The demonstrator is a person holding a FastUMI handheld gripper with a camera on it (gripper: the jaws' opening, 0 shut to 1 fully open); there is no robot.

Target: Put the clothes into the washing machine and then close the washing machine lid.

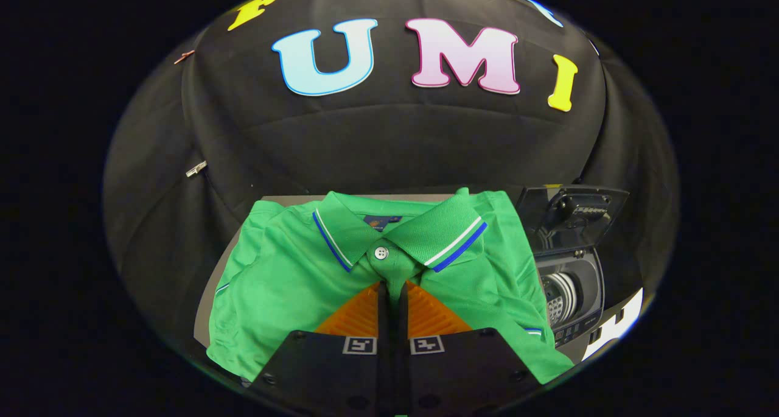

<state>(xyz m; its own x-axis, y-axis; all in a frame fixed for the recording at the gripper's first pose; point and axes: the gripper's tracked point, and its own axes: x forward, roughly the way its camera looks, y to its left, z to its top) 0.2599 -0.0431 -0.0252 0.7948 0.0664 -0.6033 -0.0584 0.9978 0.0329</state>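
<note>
Jaws pressed together, pinching green polo shirt (286, 277) just below its collar button; gripper (393, 298) points level. Collar label unreadable. Washing machine (569, 283) beside shirt, lid (572, 213) up.

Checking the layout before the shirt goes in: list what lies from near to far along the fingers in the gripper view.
gripper with its orange fingers closed together over the shirt's placket → white button → collar of the green polo shirt → back edge of the table → black cloth wall.
</note>
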